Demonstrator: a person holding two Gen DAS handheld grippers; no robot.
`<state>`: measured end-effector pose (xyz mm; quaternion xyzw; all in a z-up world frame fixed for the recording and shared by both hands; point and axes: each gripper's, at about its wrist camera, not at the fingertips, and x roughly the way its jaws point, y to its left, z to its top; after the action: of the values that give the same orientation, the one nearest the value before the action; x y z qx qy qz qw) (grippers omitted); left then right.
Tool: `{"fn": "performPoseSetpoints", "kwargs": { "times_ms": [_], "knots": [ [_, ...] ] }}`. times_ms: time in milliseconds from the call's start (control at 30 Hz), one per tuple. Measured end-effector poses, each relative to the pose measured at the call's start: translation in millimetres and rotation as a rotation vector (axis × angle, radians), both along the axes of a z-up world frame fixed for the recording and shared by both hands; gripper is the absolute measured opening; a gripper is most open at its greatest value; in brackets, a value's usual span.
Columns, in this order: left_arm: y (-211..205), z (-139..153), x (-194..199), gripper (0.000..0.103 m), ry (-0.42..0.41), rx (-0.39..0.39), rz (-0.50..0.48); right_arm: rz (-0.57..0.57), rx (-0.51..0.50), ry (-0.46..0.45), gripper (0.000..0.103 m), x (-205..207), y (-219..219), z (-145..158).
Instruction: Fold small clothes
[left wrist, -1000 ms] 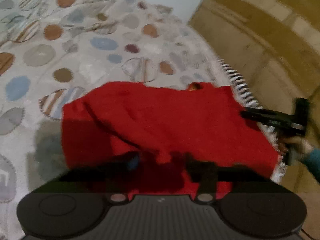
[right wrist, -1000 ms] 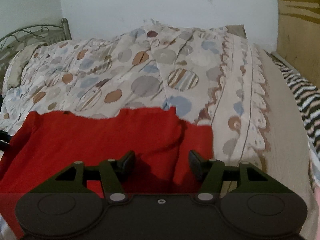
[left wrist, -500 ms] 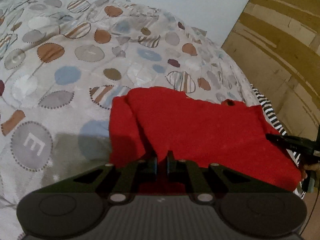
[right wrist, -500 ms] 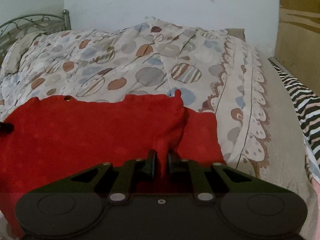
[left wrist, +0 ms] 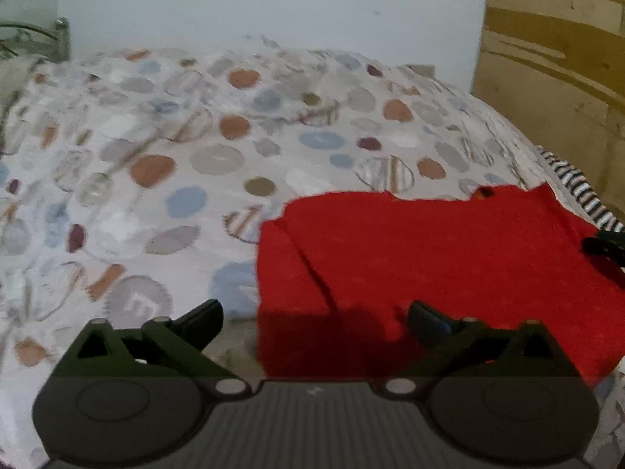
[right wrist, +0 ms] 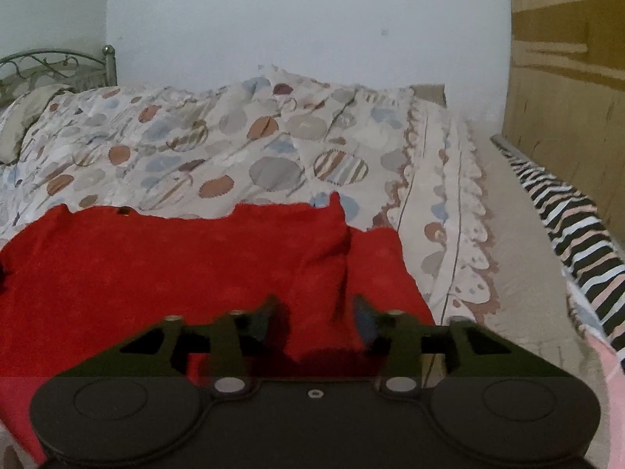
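A red garment (left wrist: 429,258) lies flat on the bed with a folded flap along one side; it also shows in the right wrist view (right wrist: 175,269). My left gripper (left wrist: 314,318) is open, its jaws wide apart over the garment's near left corner, holding nothing. My right gripper (right wrist: 314,312) is open, its jaws straddling a raised fold at the garment's near right edge without clamping it. The tip of the right gripper (left wrist: 603,244) shows at the right edge of the left wrist view.
The bed is covered by a quilt (left wrist: 195,148) with coloured circles. A striped cloth (right wrist: 566,215) lies along the bed's right side by a wooden wall (right wrist: 566,78). A metal headboard (right wrist: 58,66) stands at the far left.
Both grippers were shut on the red garment half a second ago and have opened, letting it go. The left gripper has pulled back and swung left.
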<state>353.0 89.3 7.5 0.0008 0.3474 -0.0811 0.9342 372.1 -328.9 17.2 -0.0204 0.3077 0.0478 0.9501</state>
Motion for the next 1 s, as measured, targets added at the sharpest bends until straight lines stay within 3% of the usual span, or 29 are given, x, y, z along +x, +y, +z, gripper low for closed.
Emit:
{"fn": "performPoseSetpoints", "kwargs": {
  "times_ms": [133, 233, 367, 500, 600, 767, 1000],
  "knots": [
    [9, 4, -22, 0.102, 0.005, -0.031, 0.09, 0.008, -0.041, -0.051, 0.089, -24, 12, 19],
    [20, -1, -45, 0.103, -0.027, -0.07, 0.199, 0.035, -0.05, -0.093, 0.102, -44, 23, 36],
    [25, -18, -80, 0.103, -0.036, -0.109, 0.344, 0.065, -0.041, -0.093, 0.102, -66, 41, 53],
    [28, -32, -120, 0.103, -0.04, -0.203, 0.437, 0.096, -0.045, -0.077, 0.102, -86, 61, 59],
    [24, -38, -146, 0.103, -0.04, -0.21, 0.48, 0.102, -0.044, -0.062, 0.102, -98, 72, 59],
    [15, -39, -167, 0.103, -0.039, -0.191, 0.479, 0.132, -0.087, -0.065, 0.102, -105, 89, 56],
    [4, -33, -171, 0.103, -0.033, -0.25, 0.434, 0.094, -0.151, -0.114, 0.102, -80, 108, 41]
  ]
}}
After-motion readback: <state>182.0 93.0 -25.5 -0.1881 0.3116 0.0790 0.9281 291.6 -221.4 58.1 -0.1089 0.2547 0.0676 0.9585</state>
